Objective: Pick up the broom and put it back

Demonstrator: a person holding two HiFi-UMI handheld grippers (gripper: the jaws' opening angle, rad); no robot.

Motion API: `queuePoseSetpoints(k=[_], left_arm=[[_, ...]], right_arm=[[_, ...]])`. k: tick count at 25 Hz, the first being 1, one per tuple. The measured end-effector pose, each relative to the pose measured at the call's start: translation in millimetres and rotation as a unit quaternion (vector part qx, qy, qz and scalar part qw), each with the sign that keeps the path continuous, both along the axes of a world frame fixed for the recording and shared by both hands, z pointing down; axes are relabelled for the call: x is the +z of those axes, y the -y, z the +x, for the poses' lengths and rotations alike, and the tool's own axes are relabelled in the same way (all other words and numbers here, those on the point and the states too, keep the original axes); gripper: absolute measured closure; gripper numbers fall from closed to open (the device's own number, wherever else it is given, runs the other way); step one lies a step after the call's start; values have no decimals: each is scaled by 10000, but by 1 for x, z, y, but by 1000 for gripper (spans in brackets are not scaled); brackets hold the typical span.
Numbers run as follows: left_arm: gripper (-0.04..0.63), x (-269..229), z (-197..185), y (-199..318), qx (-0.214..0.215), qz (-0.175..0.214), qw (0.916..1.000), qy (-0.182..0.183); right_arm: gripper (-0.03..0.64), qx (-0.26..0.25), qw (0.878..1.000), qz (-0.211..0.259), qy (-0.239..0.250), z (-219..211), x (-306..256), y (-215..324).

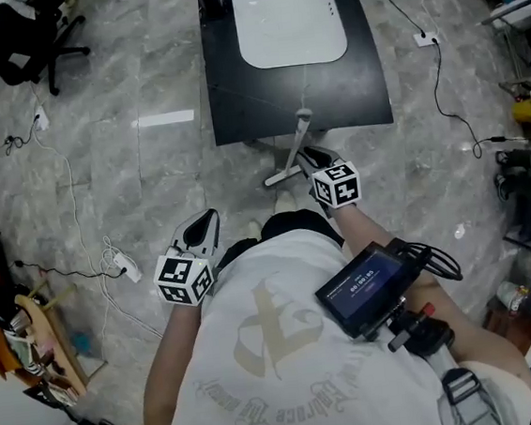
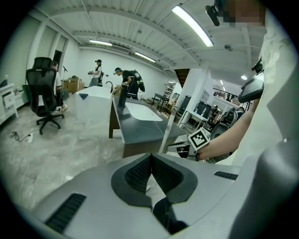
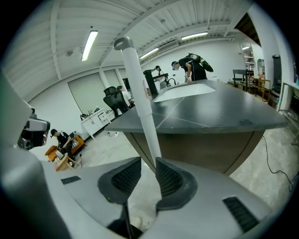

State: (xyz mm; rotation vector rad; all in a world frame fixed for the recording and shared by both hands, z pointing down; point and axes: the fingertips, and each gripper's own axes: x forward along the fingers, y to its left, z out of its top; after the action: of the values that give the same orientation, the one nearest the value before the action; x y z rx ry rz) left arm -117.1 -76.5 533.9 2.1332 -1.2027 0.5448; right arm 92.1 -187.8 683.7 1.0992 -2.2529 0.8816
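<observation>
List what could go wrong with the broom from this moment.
1. The right gripper stands open around the broom handle, not clamping it; the handle only leans on the edge of the dark table, so a nudge may topple it.
2. The left gripper is shut and away from the handle, so it probably could not catch a fall.

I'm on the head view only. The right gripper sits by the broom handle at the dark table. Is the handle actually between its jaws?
Observer: Yes. In the right gripper view, the right gripper has its jaws apart, and the white broom handle stands between them, not clamped.
Operator: And the left one, is it carrying anything?
Observer: No. In the left gripper view, the left gripper has its jaws together with nothing between them.
</observation>
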Motion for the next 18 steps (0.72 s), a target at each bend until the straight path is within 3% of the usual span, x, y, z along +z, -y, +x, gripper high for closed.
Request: queuePoseSetpoints(k=[5, 18], left_arm=[[583, -4, -9, -12, -290, -25, 9995, 121], [583, -5, -20, -33, -990, -173, 9943, 350]], right_arm=[[466, -107, 9996, -185, -201, -1, 17, 4], [469, -473, 9964, -539, -447, -5, 56, 26]])
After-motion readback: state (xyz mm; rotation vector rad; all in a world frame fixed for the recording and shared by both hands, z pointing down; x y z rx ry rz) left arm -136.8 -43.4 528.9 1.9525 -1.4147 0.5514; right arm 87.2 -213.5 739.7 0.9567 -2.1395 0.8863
